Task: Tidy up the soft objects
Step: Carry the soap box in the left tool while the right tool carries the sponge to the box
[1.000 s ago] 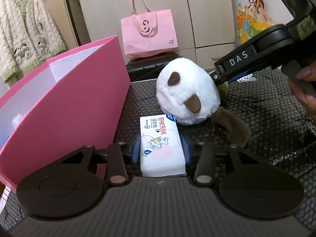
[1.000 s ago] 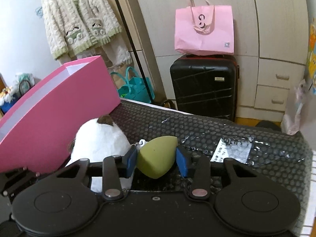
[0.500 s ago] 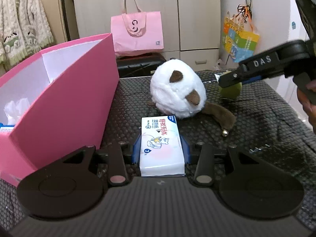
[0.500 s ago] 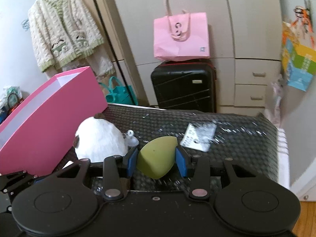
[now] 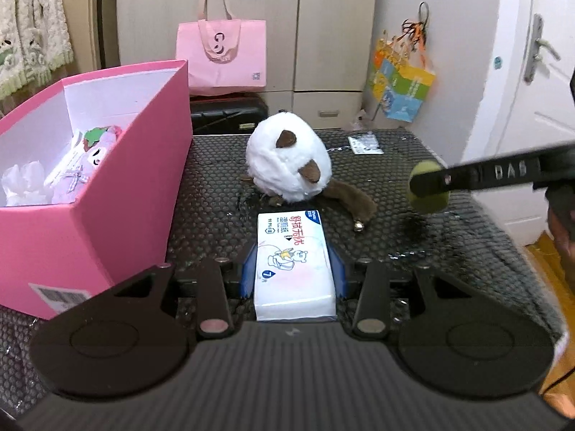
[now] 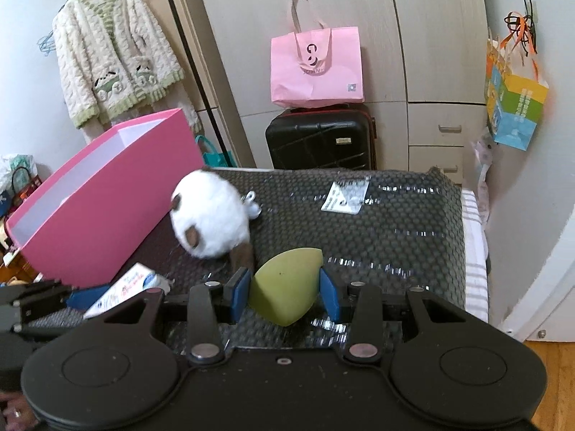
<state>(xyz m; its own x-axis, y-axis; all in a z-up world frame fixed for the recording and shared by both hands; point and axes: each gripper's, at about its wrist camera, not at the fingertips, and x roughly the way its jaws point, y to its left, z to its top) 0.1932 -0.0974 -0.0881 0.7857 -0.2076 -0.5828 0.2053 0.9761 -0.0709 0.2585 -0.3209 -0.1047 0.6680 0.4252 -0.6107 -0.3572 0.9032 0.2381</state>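
In the pink box (image 5: 118, 194) a few soft items already sit, left gripper (image 5: 293, 276) clamped on tissue pack (image 5: 293, 262) & right gripper (image 6: 284, 292) on green sponge (image 6: 285, 287), both lifted off mat; plush (image 5: 287, 161) on mat still to go.

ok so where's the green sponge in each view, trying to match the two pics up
Left wrist view: the green sponge is at the right edge, mid-height, held in the right tongs above the black mat.
Right wrist view: it sits at bottom centre, held between the blue pads.
Shared landmark: the white plush toy, which lies left of the sponge in both views, next to the pink box.
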